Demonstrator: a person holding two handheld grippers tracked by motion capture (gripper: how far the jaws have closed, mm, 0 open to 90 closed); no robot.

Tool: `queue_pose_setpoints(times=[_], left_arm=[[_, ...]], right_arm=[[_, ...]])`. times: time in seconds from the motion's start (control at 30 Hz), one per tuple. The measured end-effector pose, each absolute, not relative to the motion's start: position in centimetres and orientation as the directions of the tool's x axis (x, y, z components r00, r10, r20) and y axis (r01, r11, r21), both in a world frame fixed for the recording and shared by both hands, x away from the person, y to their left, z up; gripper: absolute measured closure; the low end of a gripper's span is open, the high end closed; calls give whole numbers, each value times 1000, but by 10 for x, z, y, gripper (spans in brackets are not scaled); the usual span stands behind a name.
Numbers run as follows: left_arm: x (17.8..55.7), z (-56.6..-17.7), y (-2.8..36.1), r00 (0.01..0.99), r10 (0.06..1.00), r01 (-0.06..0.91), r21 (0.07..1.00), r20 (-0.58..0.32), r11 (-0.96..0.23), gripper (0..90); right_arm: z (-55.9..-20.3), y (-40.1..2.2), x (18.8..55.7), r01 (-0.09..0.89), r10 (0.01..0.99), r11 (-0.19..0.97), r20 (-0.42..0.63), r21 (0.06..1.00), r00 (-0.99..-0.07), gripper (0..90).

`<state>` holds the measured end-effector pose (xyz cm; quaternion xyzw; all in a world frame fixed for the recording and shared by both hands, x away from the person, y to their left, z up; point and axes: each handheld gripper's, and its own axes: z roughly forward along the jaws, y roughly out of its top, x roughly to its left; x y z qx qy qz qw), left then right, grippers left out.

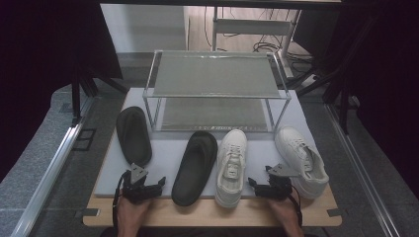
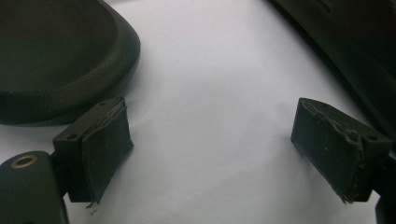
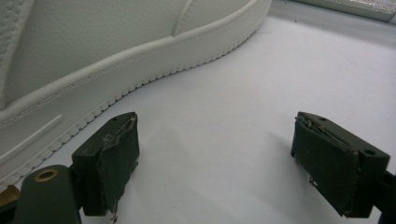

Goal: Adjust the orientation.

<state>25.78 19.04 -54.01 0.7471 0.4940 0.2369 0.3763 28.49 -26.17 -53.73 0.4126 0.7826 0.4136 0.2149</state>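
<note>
Four shoes lie in a row on a white mat point(image 1: 163, 163) that covers most of the wooden tabletop point(image 1: 207, 215), in front of a two-tier metal rack point(image 1: 216, 89).

The left claw point(image 1: 160, 183) rests low at the front left of the mat, its jaws wide apart with nothing between them. It sits between two black slippers: the left slipper point(image 1: 133, 134) lies just behind it, toward the rack, and the middle slipper point(image 1: 195, 167) lies just beside it to the right. In the left gripper view the heel of the left slipper point(image 2: 60, 60) is near one jaw without touching it, and bare mat point(image 2: 210, 116) shows between the pads.

The right claw point(image 1: 253, 183) rests at the front right, jaws also wide and holding nothing. It sits between two white sneakers: the inner sneaker point(image 1: 231, 165) is close to its tips, while the outer sneaker point(image 1: 301, 159) lies beside the hand. The right gripper view shows the inner sneaker's ribbed sole point(image 3: 140, 79) just ahead of one jaw, apart from it.
</note>
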Motion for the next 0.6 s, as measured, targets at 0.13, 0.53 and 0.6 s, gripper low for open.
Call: queue_pose_setpoints(times=[0.13,0.53,0.6], left_arm=[[258,-540,190,389,921,563,798,-24,-217,116],[258,-540,190,381,924,566,798,-30,-208,122],[258,-540,189,377,926,568,798,-32,-203,125]], right_arm=[[-537,-262,285,468,824,317,5,825,-567,150],[-537,-262,285,468,824,317,5,825,-567,150],[-537,-262,285,468,824,317,5,825,-566,150]])
